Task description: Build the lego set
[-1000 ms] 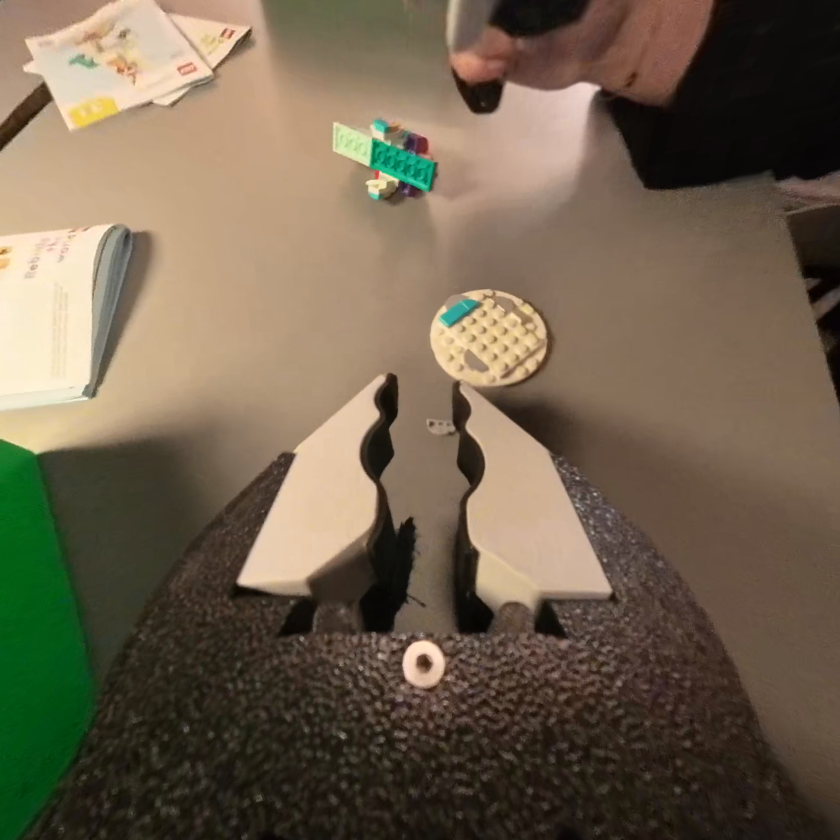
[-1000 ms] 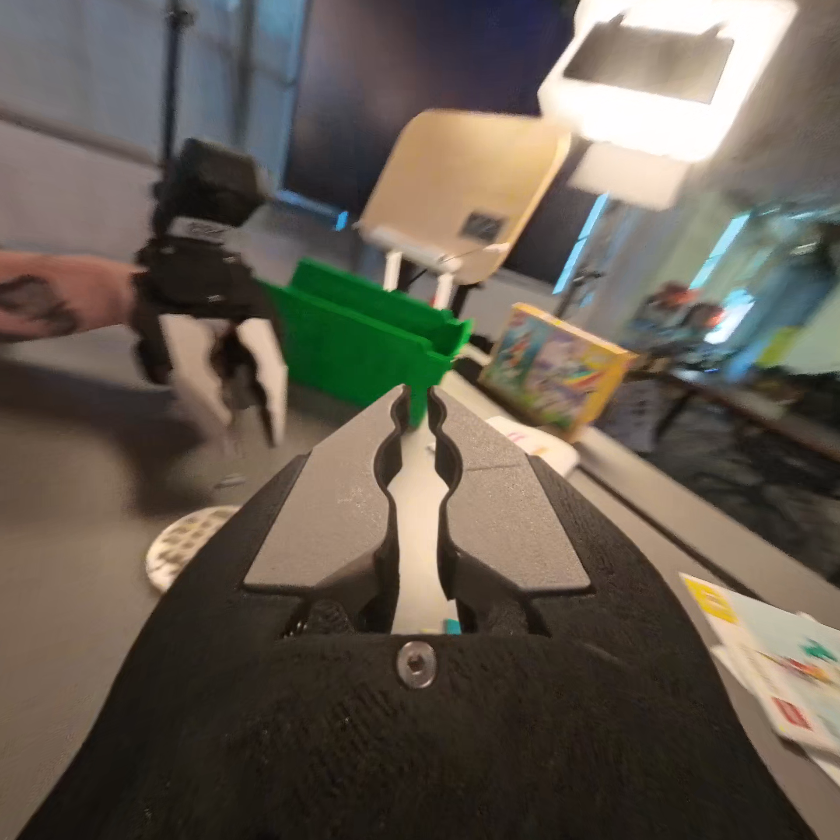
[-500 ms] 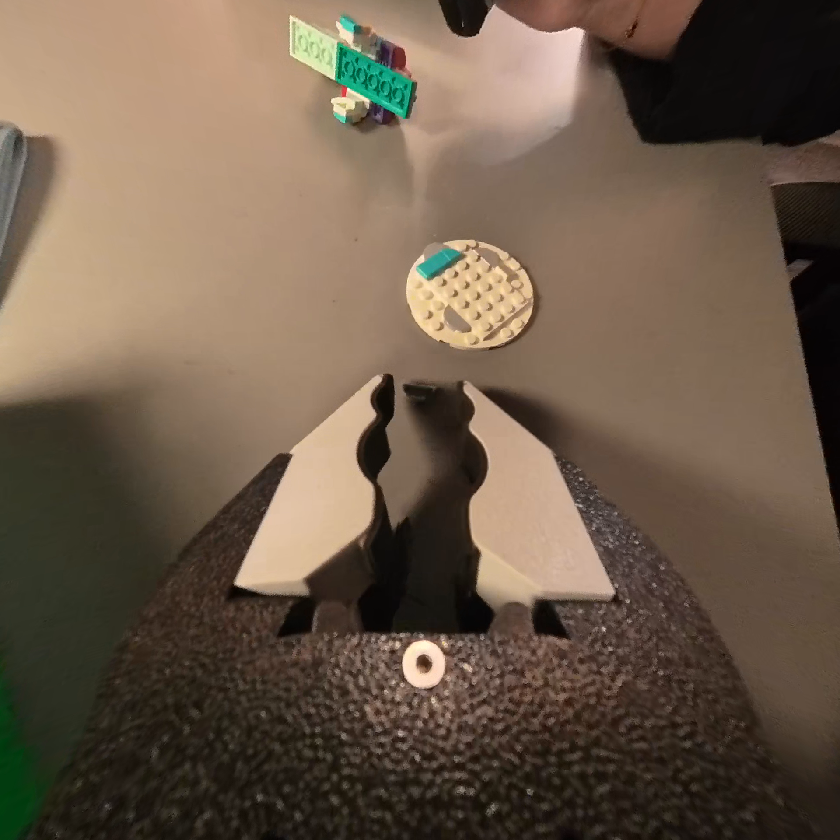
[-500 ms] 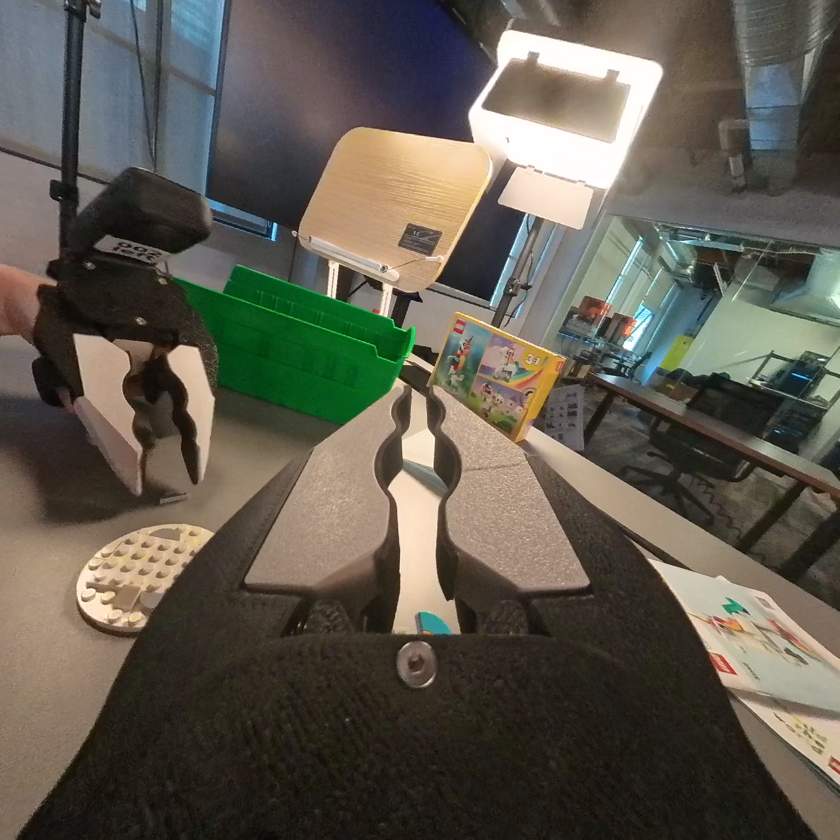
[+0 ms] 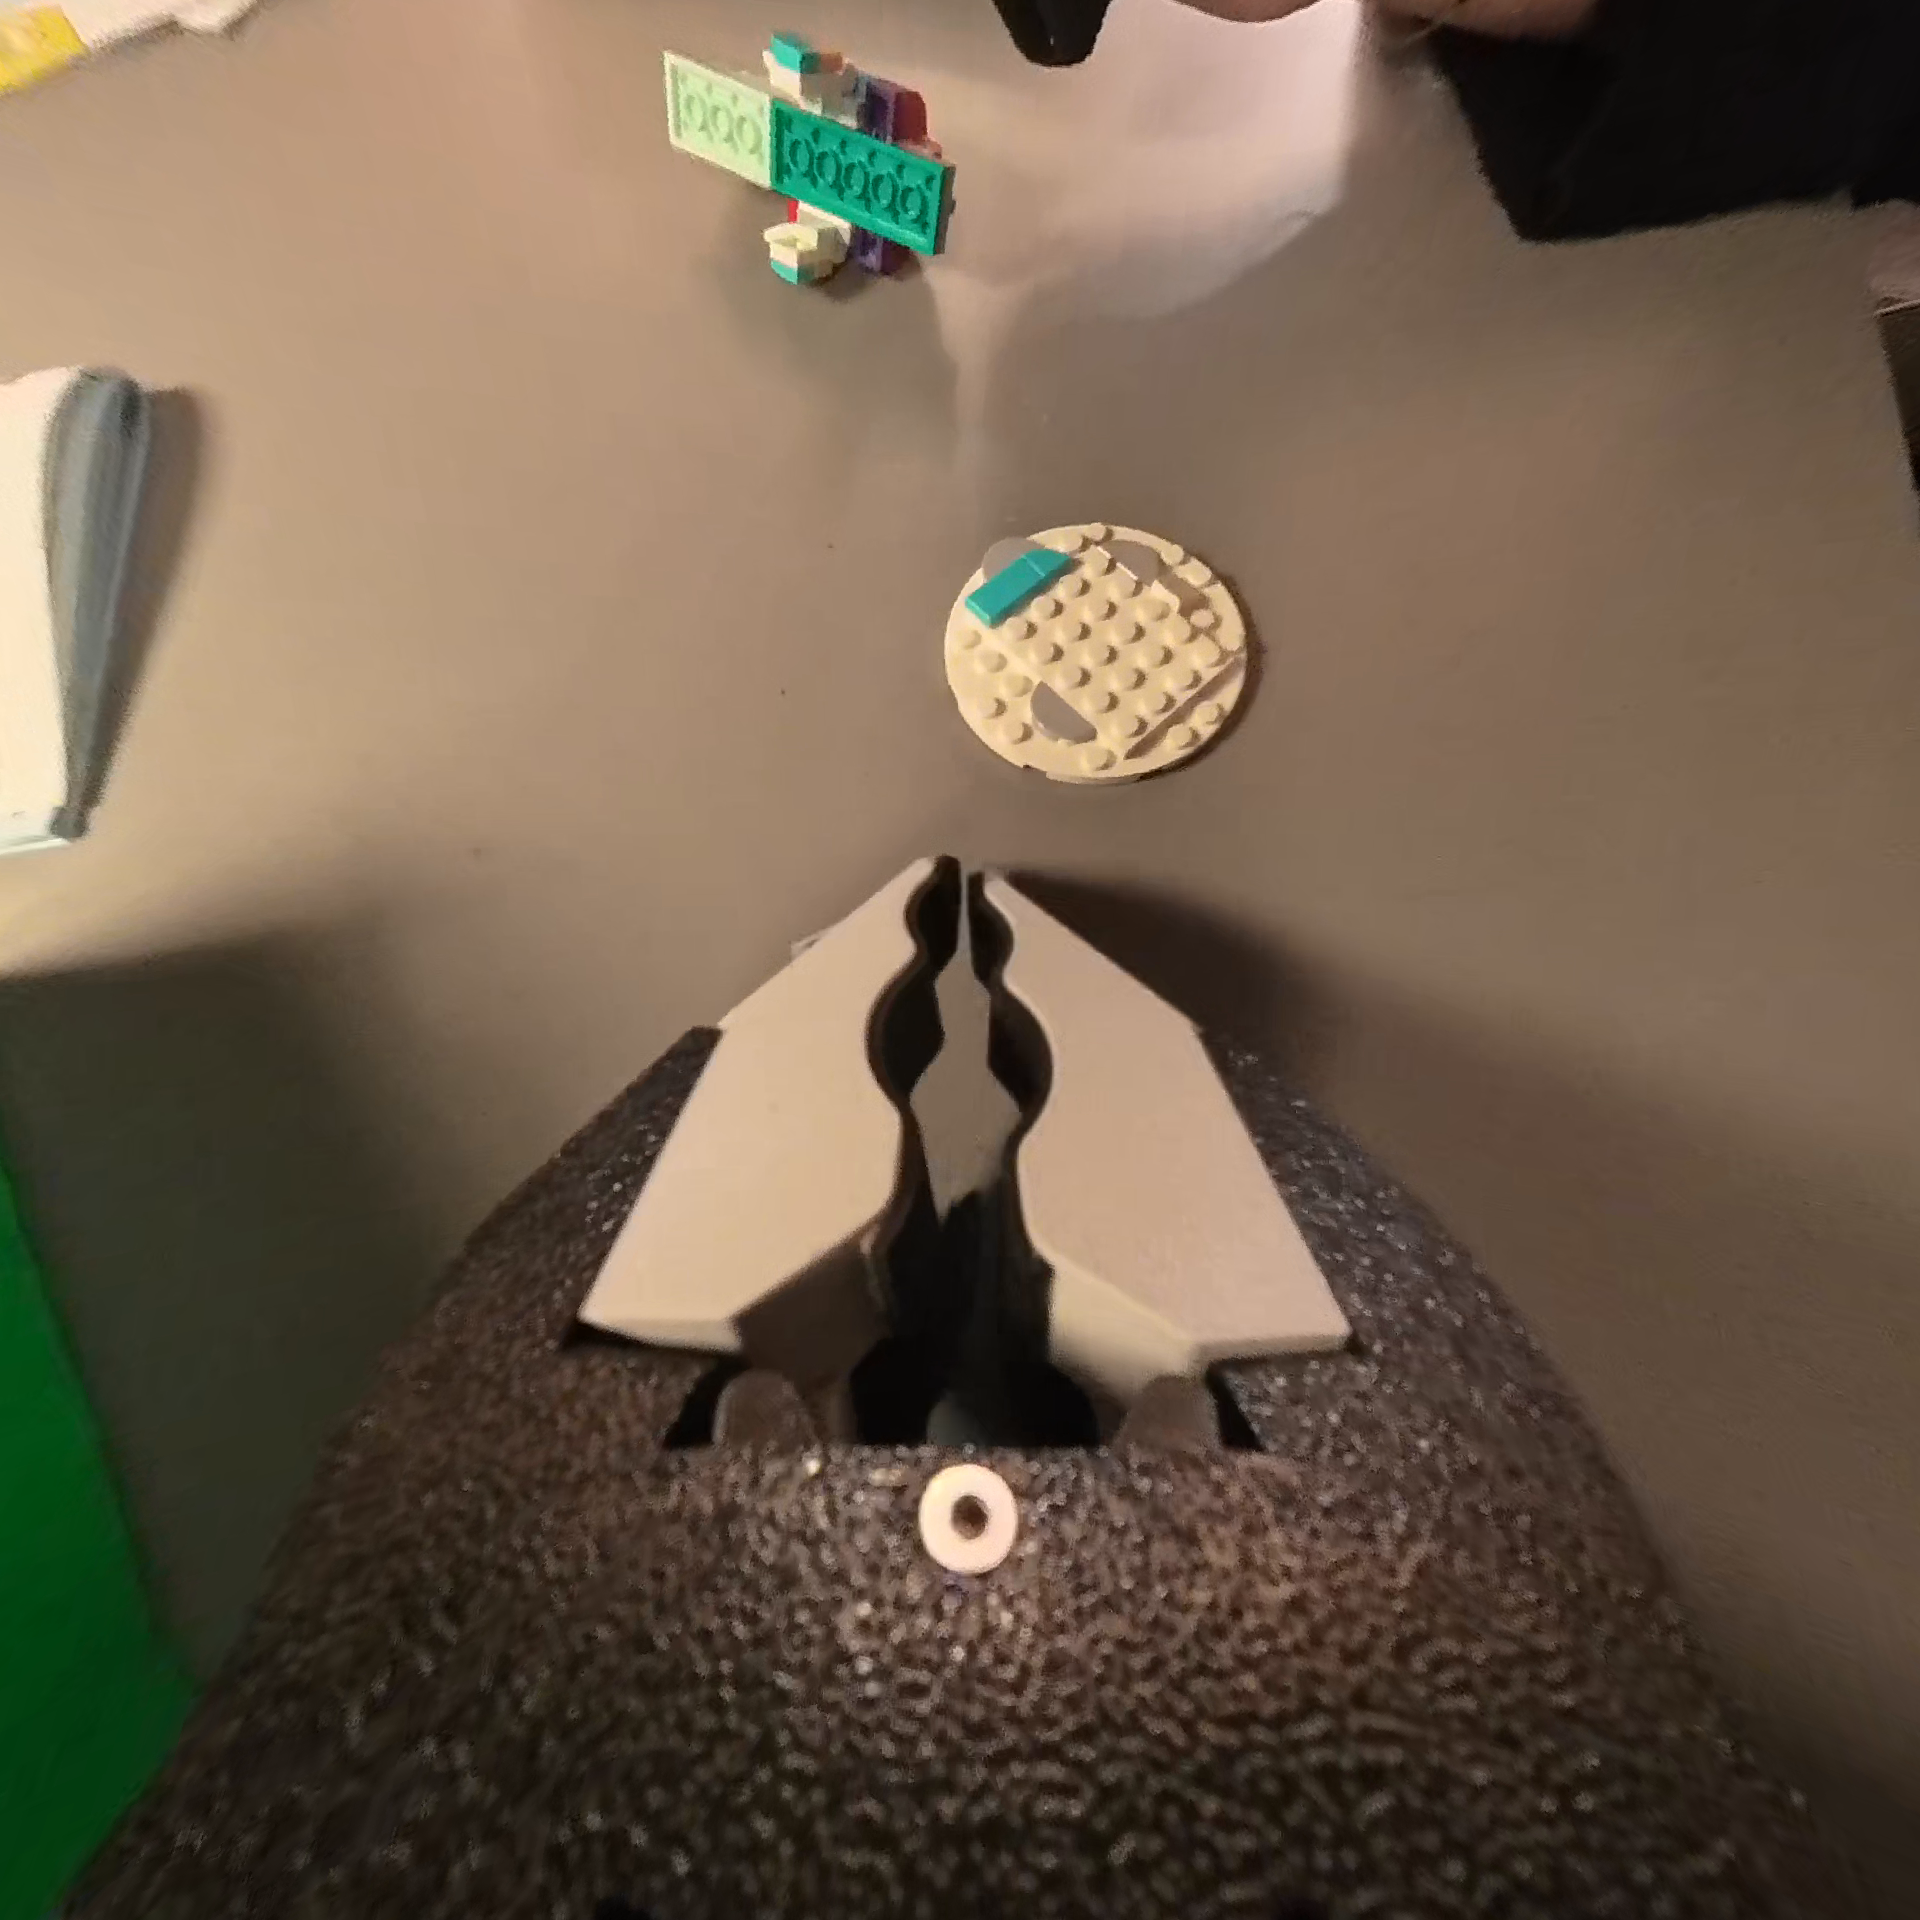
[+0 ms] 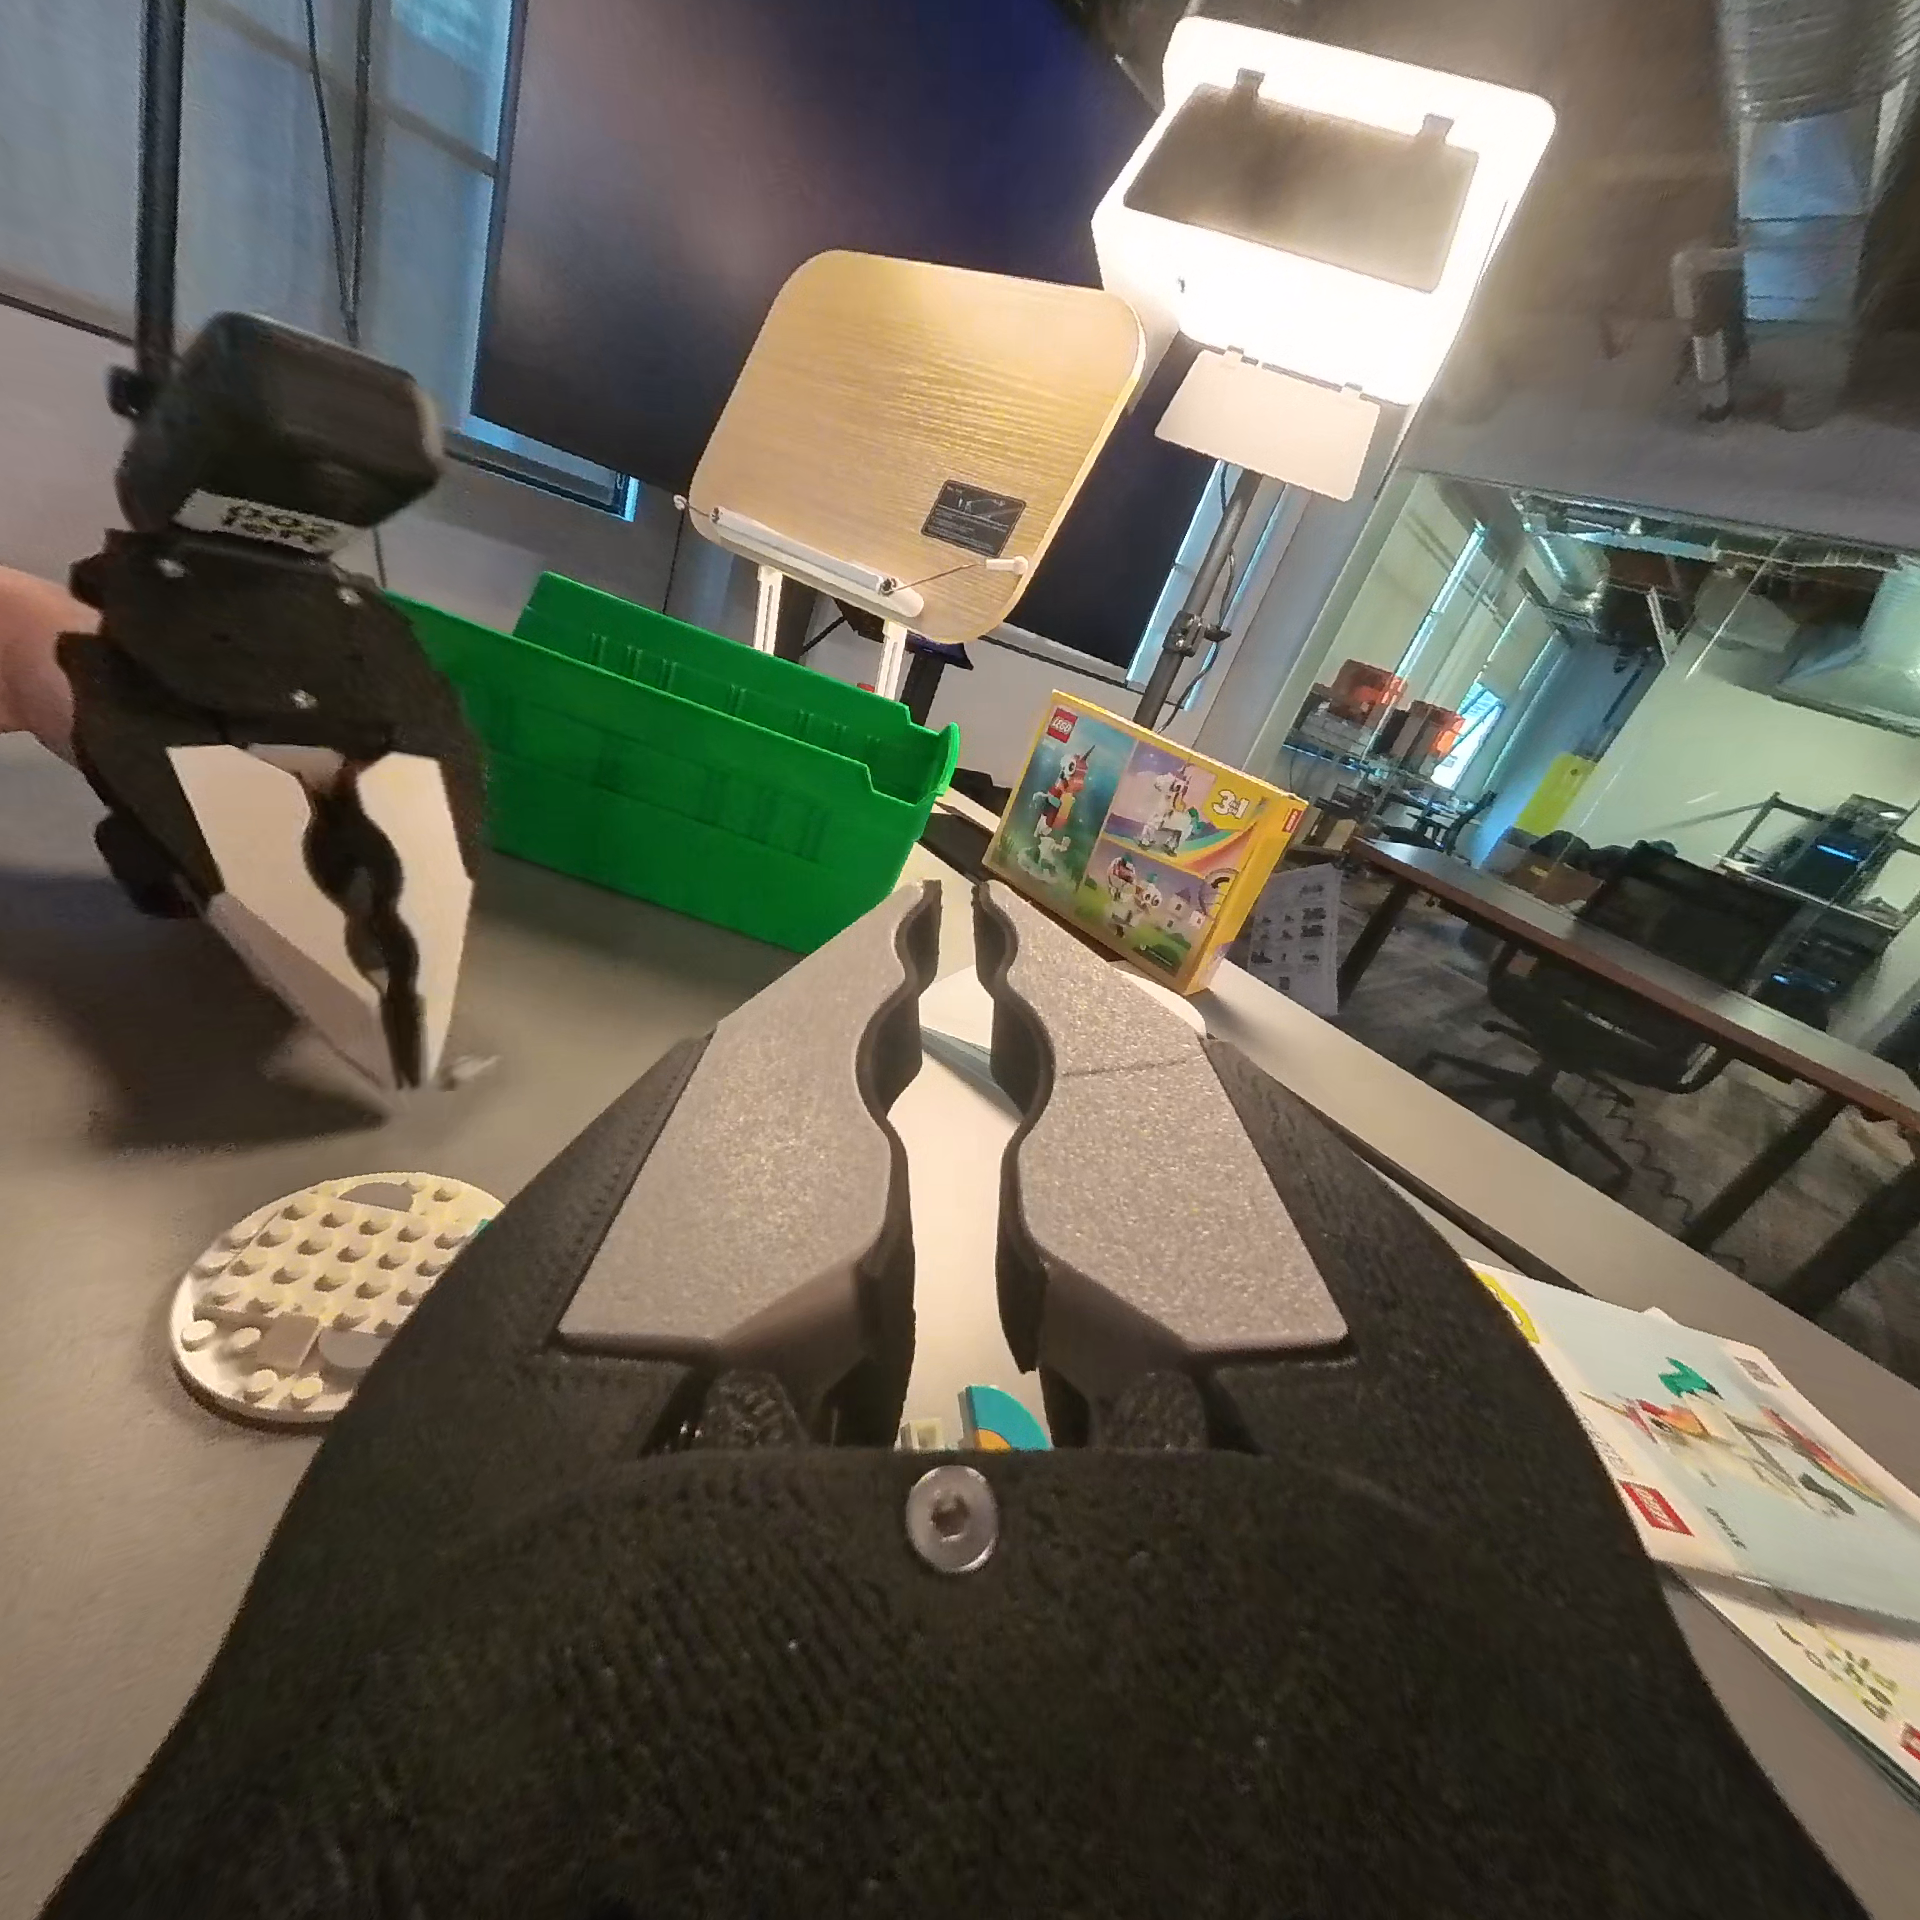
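Note:
My left gripper (image 5: 958, 873) is shut, its tips low over the grey table (image 5: 520, 520), just short of a round cream studded plate (image 5: 1101, 665) that carries a teal tile (image 5: 1013, 587). A tiny pale piece (image 5: 805, 942) peeks out beside the outer edge of its left finger, not between the pads. The right wrist view shows this gripper (image 6: 410, 1070) with the piece (image 6: 470, 1065) on the table next to its tips. My right gripper (image 6: 956, 894) is raised, with a narrow slit between the fingertips and nothing in it. The round plate (image 6: 312, 1288) lies to its lower left.
A small brick assembly (image 5: 831, 166) in green, teal and purple lies beyond the plate, near my right gripper's tip (image 5: 1049, 31). A green bin (image 6: 675, 769), a yellow toy box (image 6: 1143, 842), booklets (image 6: 1714, 1455) and a book (image 5: 52, 613) sit around. A dark sleeve (image 5: 1662, 104) is at the far right. The gap from one gripper's tips to the other's is roughly 20 centimeters.
My left gripper's jaws stood open around the tiny piece and have come together; the piece now shows outside the left finger. The right gripper has stayed much the same.

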